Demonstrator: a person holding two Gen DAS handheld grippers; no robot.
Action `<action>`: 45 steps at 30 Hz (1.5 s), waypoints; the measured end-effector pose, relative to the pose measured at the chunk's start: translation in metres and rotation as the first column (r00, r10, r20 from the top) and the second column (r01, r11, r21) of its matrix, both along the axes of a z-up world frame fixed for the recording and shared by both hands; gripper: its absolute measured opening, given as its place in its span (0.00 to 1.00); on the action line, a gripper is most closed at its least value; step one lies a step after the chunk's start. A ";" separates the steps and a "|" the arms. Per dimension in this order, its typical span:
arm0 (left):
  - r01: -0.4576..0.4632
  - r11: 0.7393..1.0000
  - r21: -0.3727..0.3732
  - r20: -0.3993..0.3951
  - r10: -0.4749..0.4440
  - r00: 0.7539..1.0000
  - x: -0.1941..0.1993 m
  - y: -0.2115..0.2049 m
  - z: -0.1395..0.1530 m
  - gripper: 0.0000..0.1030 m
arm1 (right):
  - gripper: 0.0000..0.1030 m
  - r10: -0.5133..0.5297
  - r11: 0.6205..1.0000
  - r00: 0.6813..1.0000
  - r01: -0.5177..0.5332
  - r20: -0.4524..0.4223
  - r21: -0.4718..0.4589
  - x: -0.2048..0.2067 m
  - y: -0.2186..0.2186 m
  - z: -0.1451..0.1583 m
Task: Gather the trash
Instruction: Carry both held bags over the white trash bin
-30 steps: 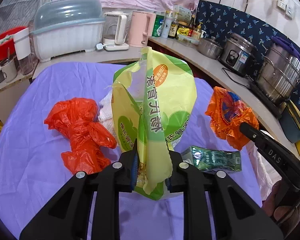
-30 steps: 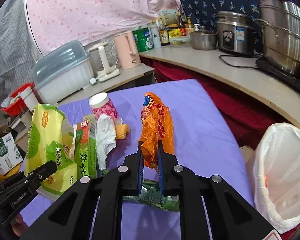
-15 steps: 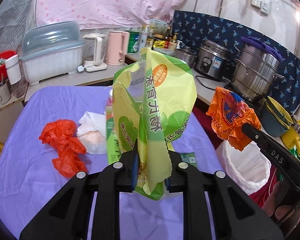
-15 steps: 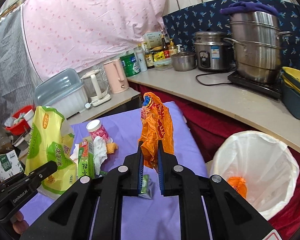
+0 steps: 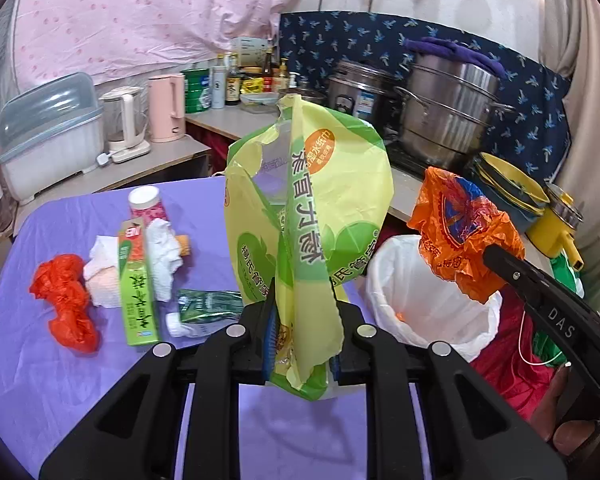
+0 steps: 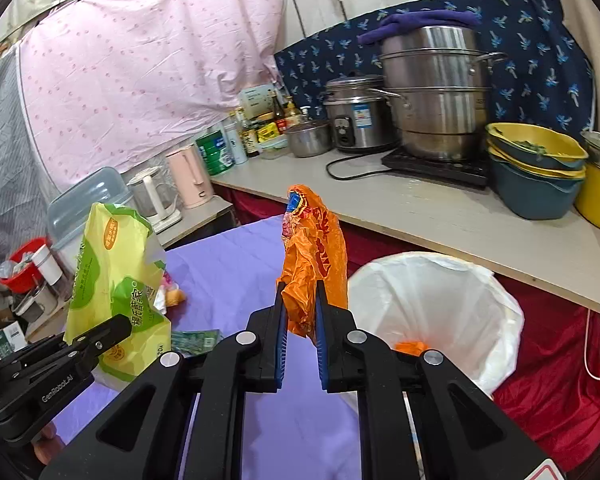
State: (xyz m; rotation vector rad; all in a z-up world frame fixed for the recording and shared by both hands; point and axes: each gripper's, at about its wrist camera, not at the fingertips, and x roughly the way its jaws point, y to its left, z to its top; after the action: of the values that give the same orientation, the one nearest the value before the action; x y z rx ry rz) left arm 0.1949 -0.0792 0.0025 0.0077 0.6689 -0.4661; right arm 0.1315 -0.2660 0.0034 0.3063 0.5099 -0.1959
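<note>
Both tools nearer the bin [image 6: 432, 300], left tool [image 5: 302, 336] clenching yellow-green bag [image 5: 320, 200], right tool [image 6: 300, 336] orange wrapper [image 6: 316, 256].

Place: a cramped home kitchen, makeshift in its finish.
Cooking gear: a tall stacked steel steamer pot [image 6: 436, 92] on a black hob, beside a rice cooker [image 6: 354, 116] with its cord trailing over the tabletop [image 6: 440, 216].
Supplies: sauce bottles [image 6: 278, 114], a green tin [image 6: 216, 156] and a small steel bowl in the corner.
Kettles: a pink kettle [image 5: 166, 108] and a clear one [image 5: 122, 120] on a lower shelf.
Dishes: a lidded dish-drainer box [image 5: 48, 136]; stacked yellow and blue basins [image 6: 536, 168].
Walls: a pink dotted sheet [image 6: 148, 64] and a navy printed cloth [image 6: 540, 48] hung as coverings.
Waste: a bin lined with a white bag [image 6: 432, 312] beside a table under a purple cloth [image 5: 32, 368].
</note>
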 end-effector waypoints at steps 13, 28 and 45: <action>0.122 0.992 0.037 -0.025 -0.122 0.992 -0.025 -0.078 -0.018 0.19 | 0.12 -0.118 0.993 0.992 0.118 -0.035 0.027 -0.048 -0.056 -0.026; 0.241 0.969 0.055 -0.085 -0.236 0.968 -0.030 -0.148 -0.047 0.19 | 0.12 -0.206 0.978 0.977 0.208 -0.053 0.033 -0.078 -0.090 -0.036; 0.270 0.960 0.078 -0.119 -0.260 0.958 -0.012 -0.168 -0.063 0.19 | 0.12 -0.217 0.975 0.973 0.221 -0.072 0.040 -0.067 -0.101 -0.047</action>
State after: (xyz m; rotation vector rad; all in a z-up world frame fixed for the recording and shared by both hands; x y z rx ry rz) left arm 0.1829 -0.2477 -0.0607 0.1644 0.7996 -0.6973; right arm 0.0644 -0.3670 -0.0436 0.4044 0.5474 -0.4098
